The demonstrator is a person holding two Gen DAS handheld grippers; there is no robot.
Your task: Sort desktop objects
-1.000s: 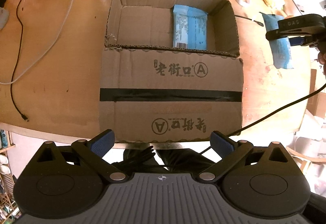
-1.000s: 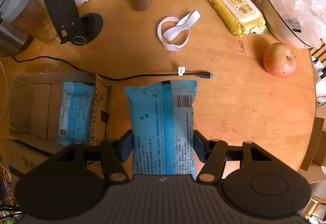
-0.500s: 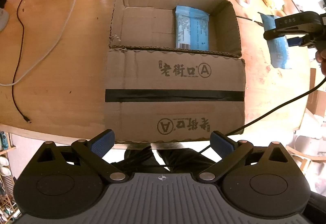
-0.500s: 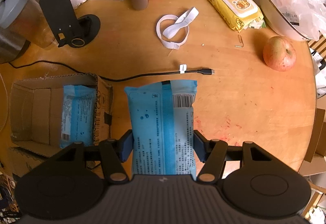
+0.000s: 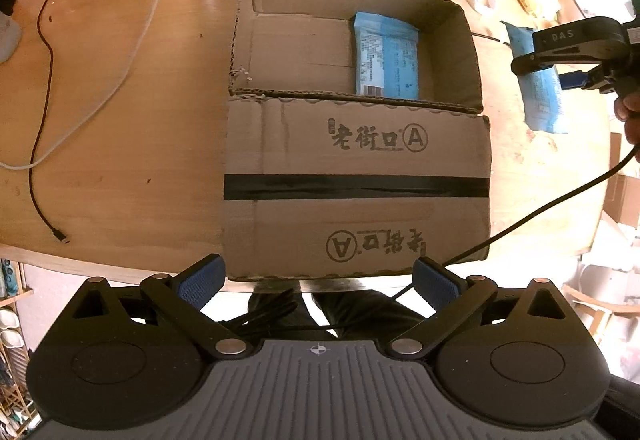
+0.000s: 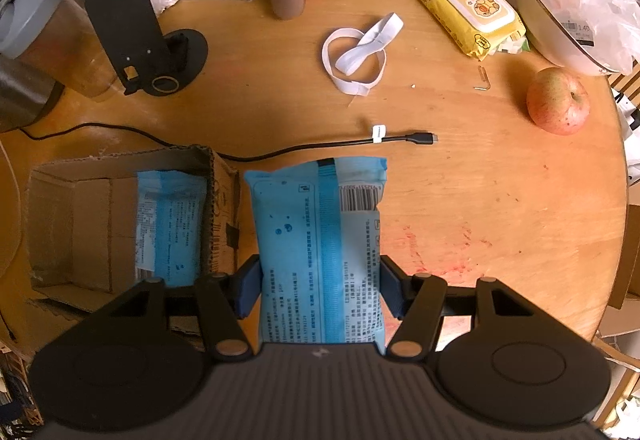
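Your biggest risk sits with the open brown cardboard box (image 5: 356,52) at the near edge of the round wooden desk (image 6: 500,208): its folded-out flap overhangs that edge, so a knock from the packet or a gripper could tip or slide it off. Next, the flat light-blue plastic packet (image 6: 320,240) you hold is clamped only low on its sides by your right gripper (image 6: 320,290); it is soft, so it may buckle or catch on the box's right wall as it crosses over. It hangs above the desk just beside that wall. The thin black cable (image 6: 304,148) lying beyond the packet could snag. Your left gripper (image 5: 318,280) is spread wide with nothing in it, at the flap's near edge.

Count: one box; two blue packets, one held, one (image 5: 386,58) lying flat inside the box against its right wall; one yellow wipes pack (image 6: 466,10); one apple (image 6: 558,101); one white elastic band (image 6: 358,54).
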